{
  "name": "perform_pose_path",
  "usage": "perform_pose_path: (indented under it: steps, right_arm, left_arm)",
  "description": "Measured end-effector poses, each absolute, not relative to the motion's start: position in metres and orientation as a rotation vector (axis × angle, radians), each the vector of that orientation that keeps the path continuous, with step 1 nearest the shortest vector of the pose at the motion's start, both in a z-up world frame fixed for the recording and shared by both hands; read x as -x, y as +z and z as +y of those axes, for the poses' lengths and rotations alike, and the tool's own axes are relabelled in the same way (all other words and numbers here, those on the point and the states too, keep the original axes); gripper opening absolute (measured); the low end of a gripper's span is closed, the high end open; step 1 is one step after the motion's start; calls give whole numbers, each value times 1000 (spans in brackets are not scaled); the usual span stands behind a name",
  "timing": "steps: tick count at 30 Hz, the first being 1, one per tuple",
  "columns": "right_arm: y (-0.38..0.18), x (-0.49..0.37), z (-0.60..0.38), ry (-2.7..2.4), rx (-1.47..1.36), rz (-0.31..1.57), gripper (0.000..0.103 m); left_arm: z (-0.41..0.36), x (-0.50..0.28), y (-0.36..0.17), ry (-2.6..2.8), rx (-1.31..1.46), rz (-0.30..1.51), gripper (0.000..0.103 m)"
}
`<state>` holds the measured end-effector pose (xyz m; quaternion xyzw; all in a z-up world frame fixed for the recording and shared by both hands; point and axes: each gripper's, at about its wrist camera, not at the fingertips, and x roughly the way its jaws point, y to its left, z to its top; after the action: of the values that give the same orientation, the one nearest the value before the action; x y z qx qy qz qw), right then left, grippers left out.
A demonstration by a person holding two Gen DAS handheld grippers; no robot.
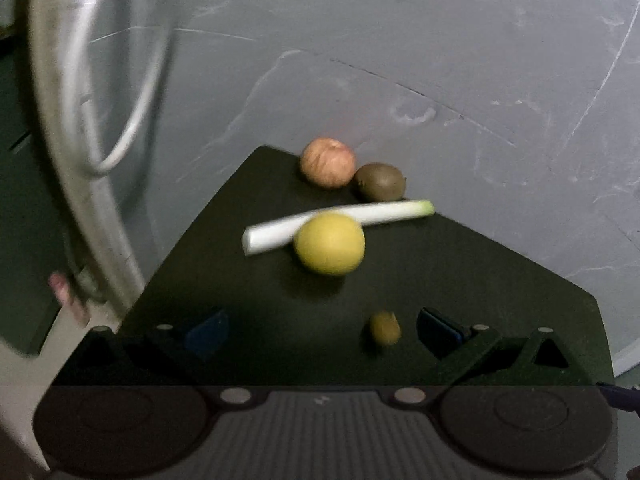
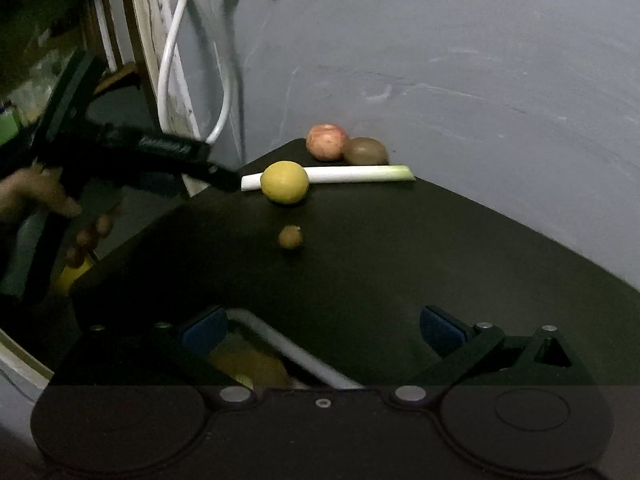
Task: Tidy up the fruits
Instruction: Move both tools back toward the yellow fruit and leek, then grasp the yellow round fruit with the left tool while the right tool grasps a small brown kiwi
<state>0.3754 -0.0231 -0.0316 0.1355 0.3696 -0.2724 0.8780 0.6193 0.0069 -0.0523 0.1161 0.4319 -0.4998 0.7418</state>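
Note:
On the dark table (image 1: pixel 460 280) lie a yellow lemon (image 1: pixel 329 243), a leek stalk (image 1: pixel 384 213) behind it, a reddish apple (image 1: pixel 328 162) and a brown kiwi (image 1: pixel 380 182) at the far corner, and a small olive-coloured fruit (image 1: pixel 385 328) close by. My left gripper (image 1: pixel 320 332) is open and empty, the small fruit just inside its right finger. The right wrist view shows the same lemon (image 2: pixel 284 182), leek (image 2: pixel 360 173), apple (image 2: pixel 326 141), kiwi (image 2: pixel 366 151) and small fruit (image 2: pixel 290 237). My right gripper (image 2: pixel 320 332) is open and empty over the table's near edge.
A grey wall (image 1: pixel 440 60) stands right behind the table. White cables (image 2: pixel 172 64) hang at the left. The left gripper's body and the hand holding it (image 2: pixel 48 196) show at the left of the right wrist view. A grey bar (image 2: pixel 296 352) and something yellowish (image 2: pixel 256 364) lie below the table edge.

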Motion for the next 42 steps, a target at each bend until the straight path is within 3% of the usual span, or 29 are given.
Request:
perform_pose_path:
  steps: [4,15,22,31,35,42]
  right_arm:
    - [-48,-420,-35,-558,-225,842,98]
    - [-85,-498,-57,-545,-156,917,64]
    - [-99,-520,-57,-528,-140,948,51]
    - [-109,-527,-65,-533,-171,966,44]
    - [-109,-529,-66,-529,-173,961,35]
    - [-110,-527,-69,-531,-193,948,28]
  left_arm:
    - [-19,-646,-69,-1146,-257,997,102]
    - [-64,-670,-98,-1213,-277,1064,102]
    - [-72,-674,-108,-1217,-239,1102,98]
    - [-77,-674,-109,-1193,-229,1098,88]
    - [-77,-676,-108,-1153,-202,1104,79]
    - [-80,-671,-109,-1143,-164,1122,64]
